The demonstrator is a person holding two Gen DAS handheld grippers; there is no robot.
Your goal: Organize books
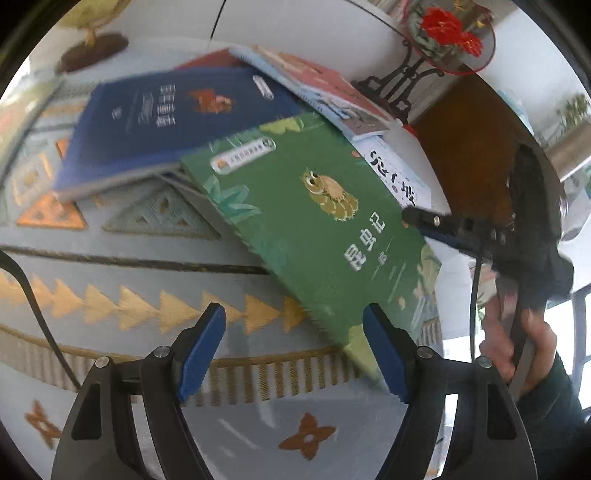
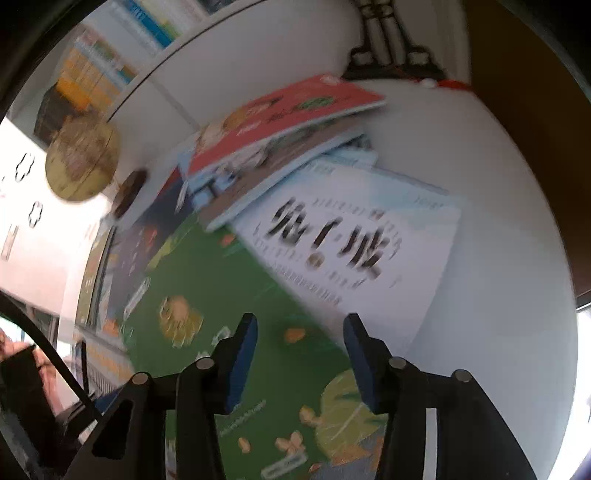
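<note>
Lying loose on the white table (image 2: 491, 155) is a messy heap of books — no bin or shelf slot holds any of them. Green book (image 1: 314, 221) sits on top at the front, partly over the patterned cloth (image 1: 122, 258), its near corner between the left gripper (image 1: 294, 347) fingers w/o clear contact; jaws spread wide, gripping nothing. Blue book (image 1: 166, 122) lies behind it, tilted, resting on other covers. White book (image 2: 354, 251) w/ big black characters lies flat beside the green one, tucked under a red-covered book (image 2: 288, 114) & a pale-blue one. Right gripper (image 2: 299, 354) hovers over the green cover's edge — jaws apart, nothing pinched. Globe (image 2: 83, 162) stands at the table's far side; bookcase (image 2: 122, 48) behind holds upright books. Red flower ornament (image 1: 450, 29) on black stand near the wall. Both views blurred.
</note>
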